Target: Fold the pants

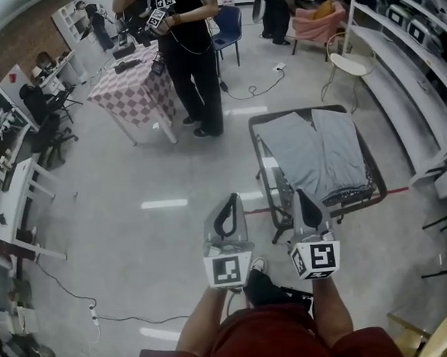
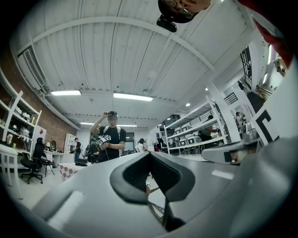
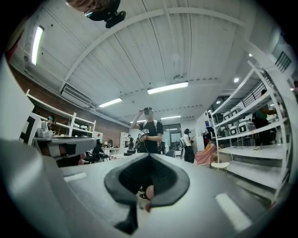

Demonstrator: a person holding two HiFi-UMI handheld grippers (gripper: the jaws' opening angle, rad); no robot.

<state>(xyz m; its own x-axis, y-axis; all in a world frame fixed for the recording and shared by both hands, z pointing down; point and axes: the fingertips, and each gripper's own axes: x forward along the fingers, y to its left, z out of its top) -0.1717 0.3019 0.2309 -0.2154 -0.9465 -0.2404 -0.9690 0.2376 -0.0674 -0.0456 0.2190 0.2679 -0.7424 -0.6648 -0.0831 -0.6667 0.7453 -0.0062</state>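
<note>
The left gripper [image 1: 227, 202] and right gripper [image 1: 302, 199] are hovering empty, jaws together, near the pants [image 1: 321, 156] lying flat on the worktop [image 1: 303, 112].

The left arm [image 1: 207, 320] and right arm [image 1: 333, 311] reach forward from the body, bare below the sleeves, side by side. The left tool [image 1: 229, 204] and right tool [image 1: 301, 199] point ahead, near each other but apart. Each tool's jaws are pressed together, nothing between them. Marker cubes [image 1: 228, 269] face up at their rear ends
</note>
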